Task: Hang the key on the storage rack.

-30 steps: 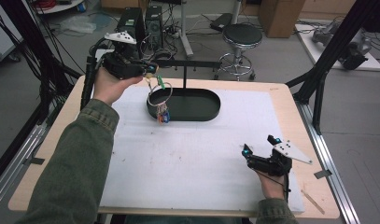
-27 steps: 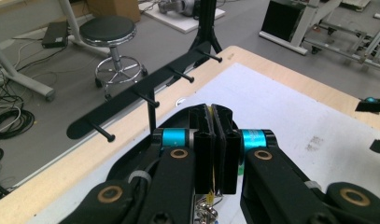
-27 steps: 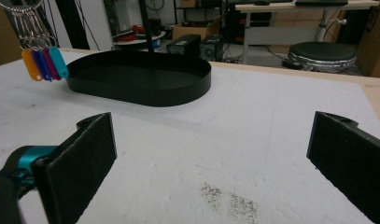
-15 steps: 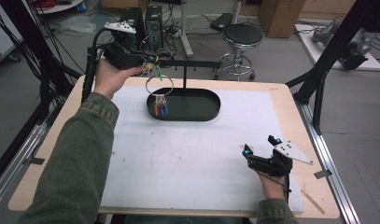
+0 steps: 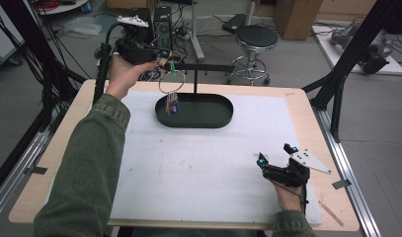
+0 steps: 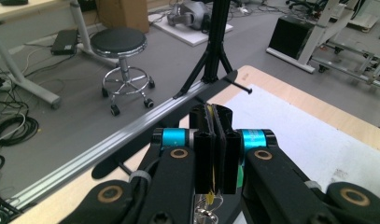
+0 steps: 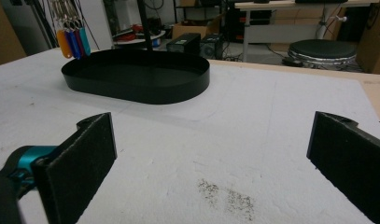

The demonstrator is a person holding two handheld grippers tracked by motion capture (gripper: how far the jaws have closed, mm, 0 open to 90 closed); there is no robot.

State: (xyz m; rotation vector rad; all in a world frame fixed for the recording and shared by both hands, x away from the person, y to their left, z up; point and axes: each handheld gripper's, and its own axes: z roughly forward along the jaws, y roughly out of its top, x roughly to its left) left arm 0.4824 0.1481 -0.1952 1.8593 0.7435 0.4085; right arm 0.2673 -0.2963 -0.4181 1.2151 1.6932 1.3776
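The left gripper (image 5: 165, 60), pinching the metal ring of coloured key tags (image 5: 173, 102), had lifted it higher — nearer the black stand's bar (image 5: 208, 65); right gripper (image 5: 277, 157) gaped wide.

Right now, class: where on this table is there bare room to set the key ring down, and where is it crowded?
Free: the white mat between the black oval tray and the right gripper, plus the tray's floor. Crowded: the tray's left end, where the key ring hangs from the left gripper beside the stand's post.
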